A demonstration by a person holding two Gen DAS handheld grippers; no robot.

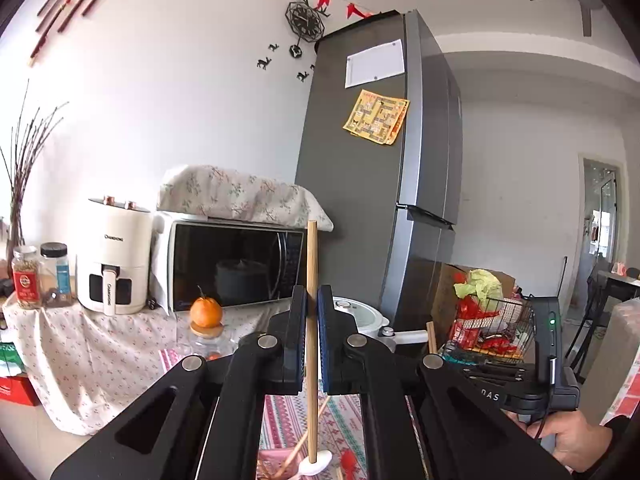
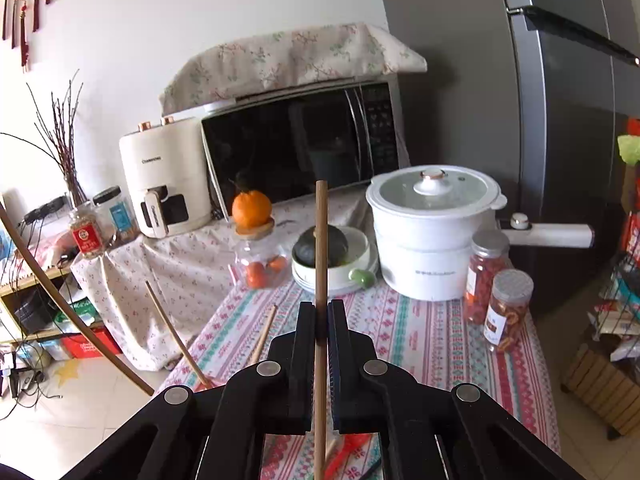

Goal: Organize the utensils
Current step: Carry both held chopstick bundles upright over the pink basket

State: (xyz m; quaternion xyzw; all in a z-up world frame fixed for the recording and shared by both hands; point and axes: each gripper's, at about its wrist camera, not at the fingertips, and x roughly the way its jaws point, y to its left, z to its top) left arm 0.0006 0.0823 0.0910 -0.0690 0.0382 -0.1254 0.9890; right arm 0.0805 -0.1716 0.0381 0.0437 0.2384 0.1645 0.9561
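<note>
- L gripper [image 1: 312,300] clamped on a pale wood chopstick [image 1: 312,280], standing straight up.
- R gripper [image 2: 321,312] clamped on a darker wood chopstick [image 2: 321,248], also upright.
- Below: counter [image 2: 420,332] w/ stripy pink-green cloth.
- Further back: white pot [image 2: 432,232], orange [image 2: 251,208], microwave [image 2: 300,144].
- Grey fridge [image 1: 360,168] by white wall.

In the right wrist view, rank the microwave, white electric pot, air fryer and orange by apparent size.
1. microwave
2. white electric pot
3. air fryer, close to the pot and farther back, so this order is unsure
4. orange
</note>
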